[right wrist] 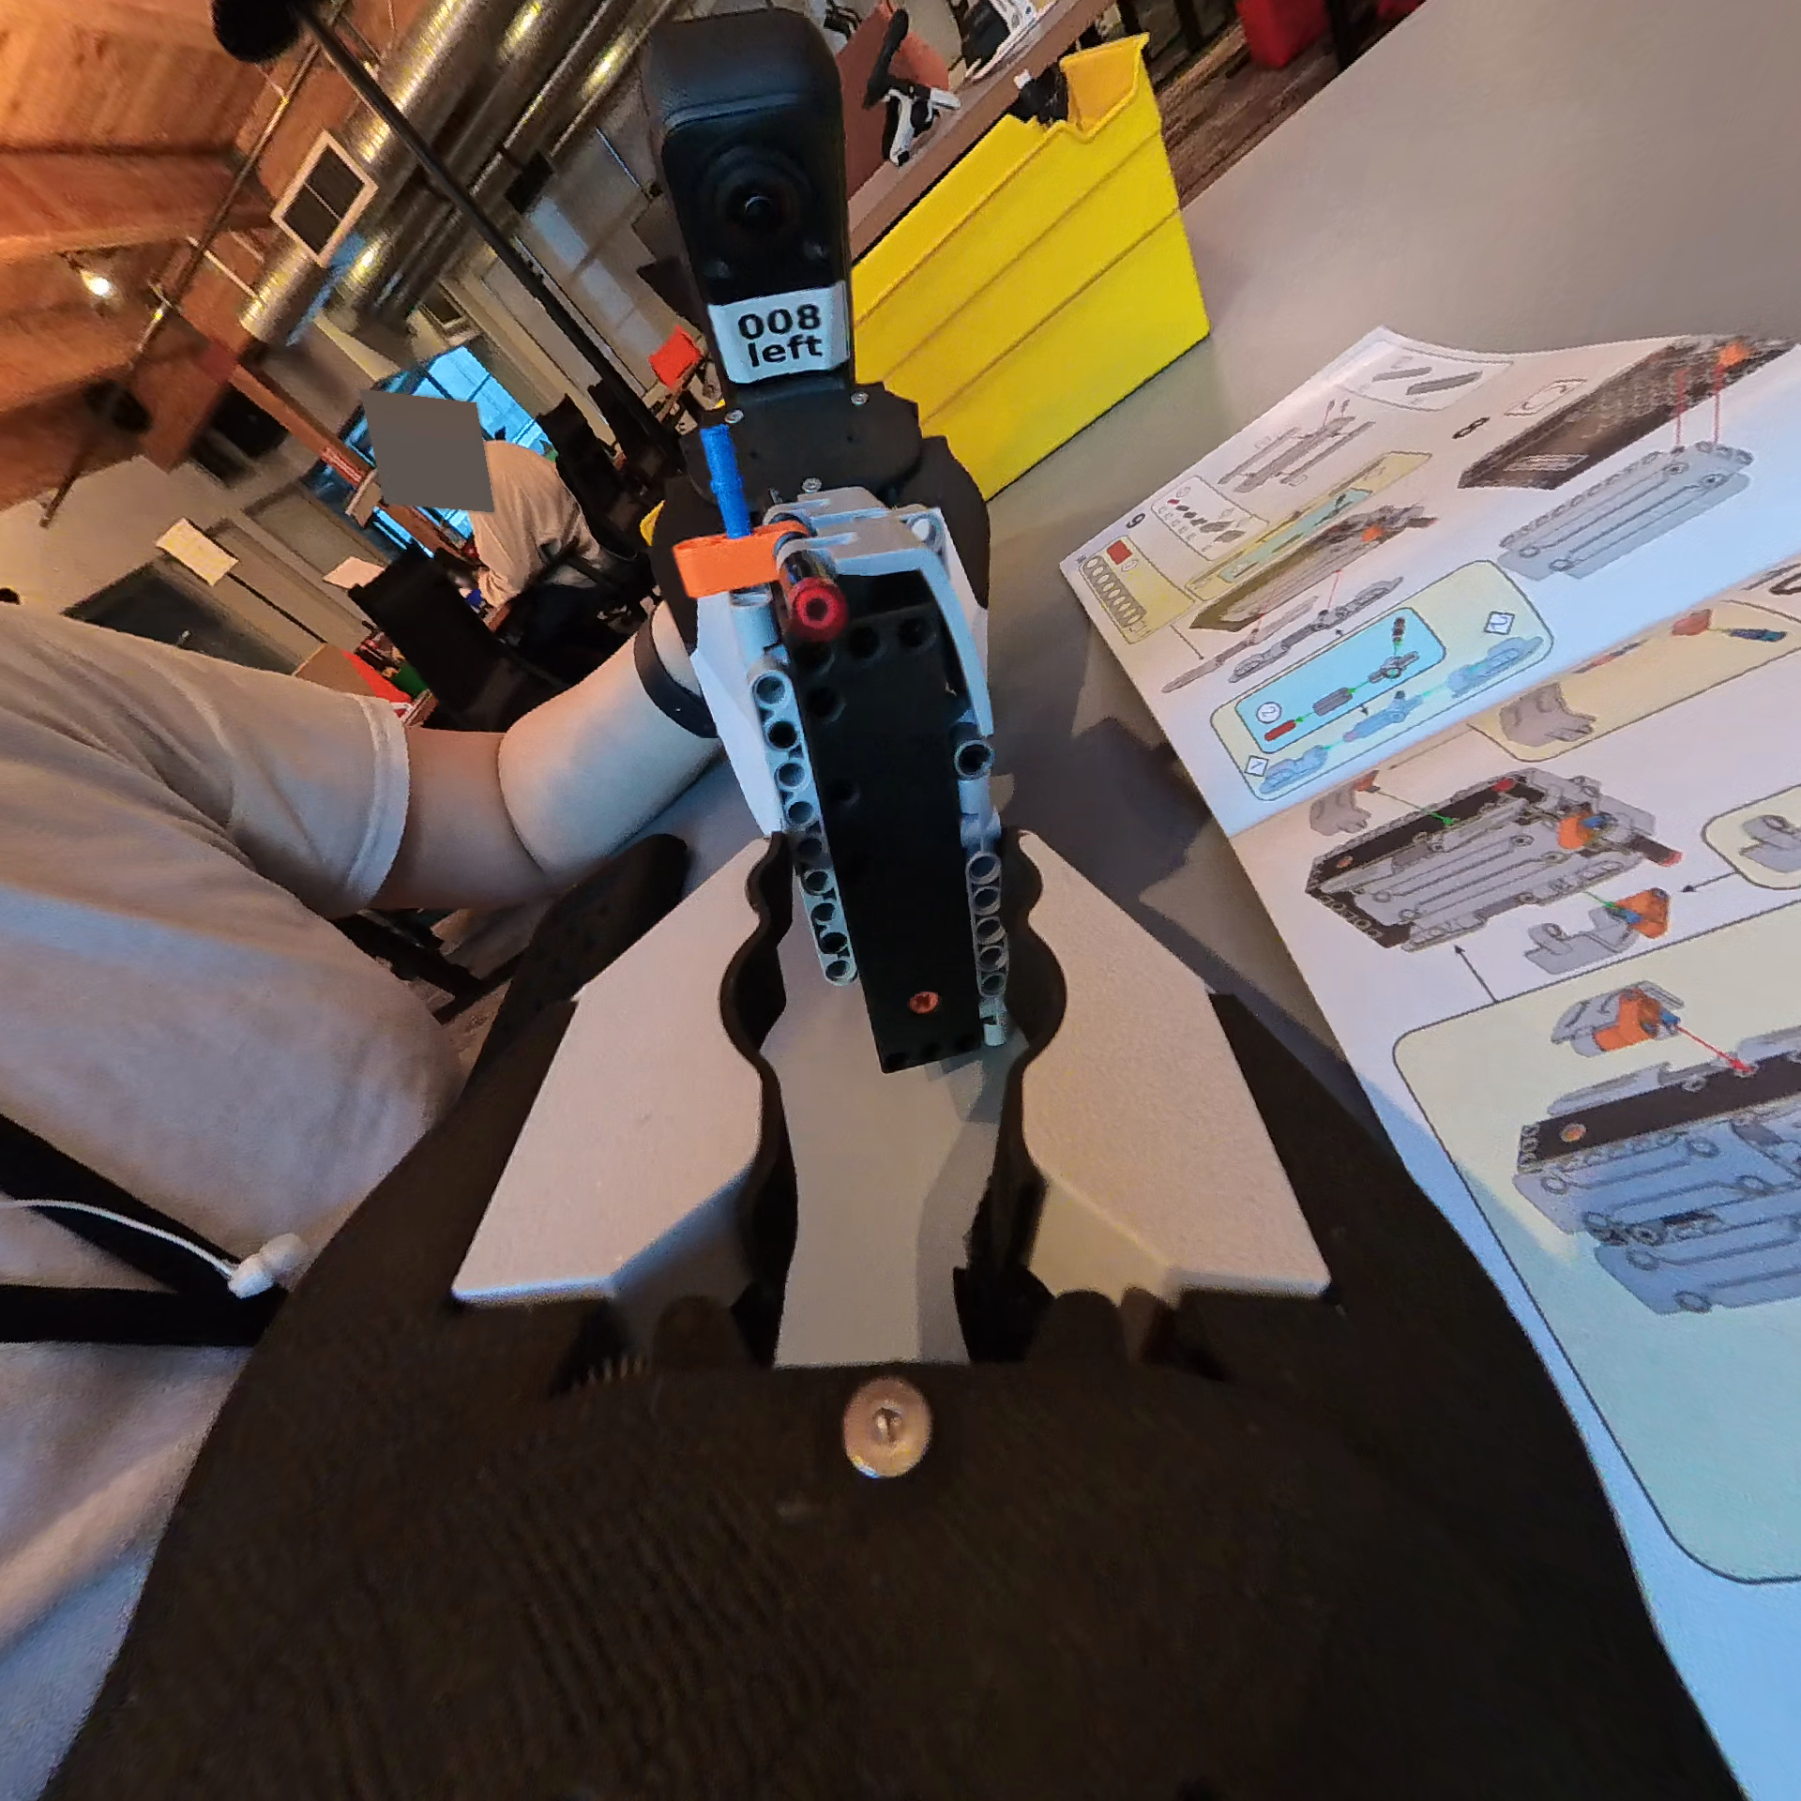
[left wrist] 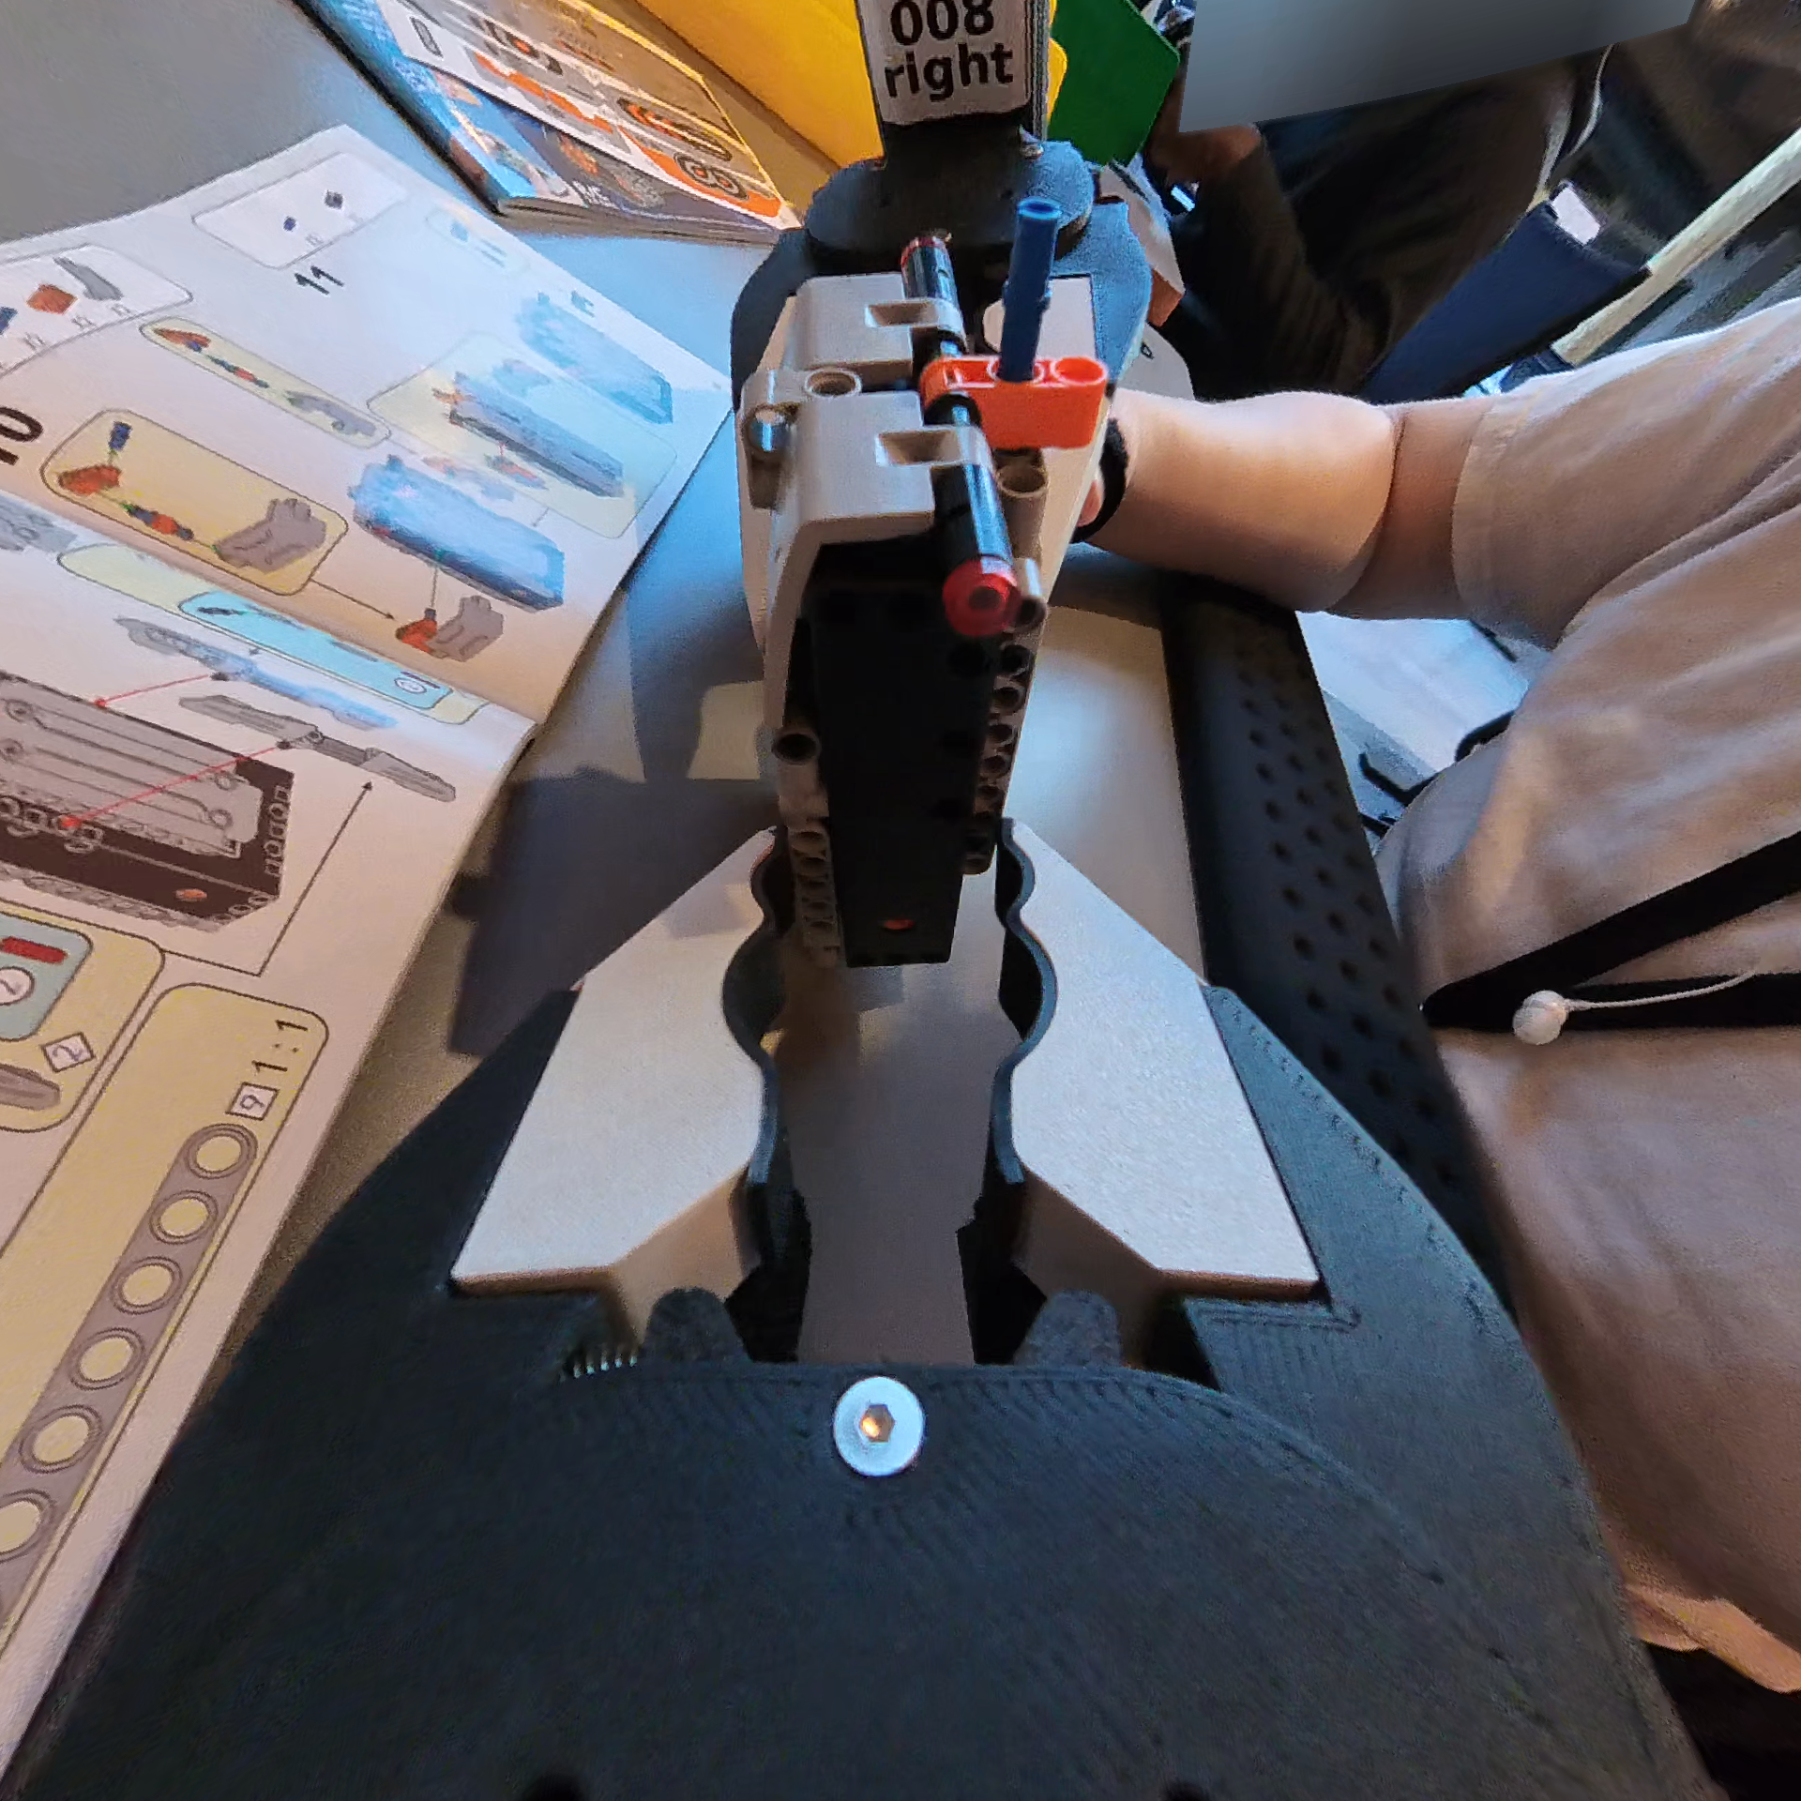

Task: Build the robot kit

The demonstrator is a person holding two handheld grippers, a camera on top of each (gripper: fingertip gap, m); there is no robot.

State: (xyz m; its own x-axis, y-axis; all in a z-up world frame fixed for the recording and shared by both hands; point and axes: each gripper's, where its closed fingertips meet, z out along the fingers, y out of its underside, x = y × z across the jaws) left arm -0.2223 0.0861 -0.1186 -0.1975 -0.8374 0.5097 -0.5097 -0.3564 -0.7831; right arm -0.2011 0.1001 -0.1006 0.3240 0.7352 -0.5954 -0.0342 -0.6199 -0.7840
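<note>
A brick assembly (left wrist: 877,682) is a long black block with grey holed beams along its sides and grey panels on top. A black axle with red end bushes (left wrist: 979,594) runs along it. An orange connector (left wrist: 1018,395) carries an upright blue pin (left wrist: 1028,283). My left gripper (left wrist: 892,877) is shut on the near end of the assembly. The right gripper's body (left wrist: 950,205) shows at the far end. In the right wrist view my right gripper (right wrist: 897,877) is shut on the other end of the same assembly (right wrist: 877,780), held above the table, with the left gripper's body (right wrist: 809,458) behind it.
An open instruction booklet (left wrist: 244,585) lies on the grey table (right wrist: 1462,195), to the right in the right wrist view (right wrist: 1511,780). A second booklet (left wrist: 585,107) and a yellow bin (right wrist: 1033,263) stand farther back. A person's forearm (left wrist: 1267,487) reaches in from the side. Only a small space, under 4 cm, lies between the two pairs of fingers.
</note>
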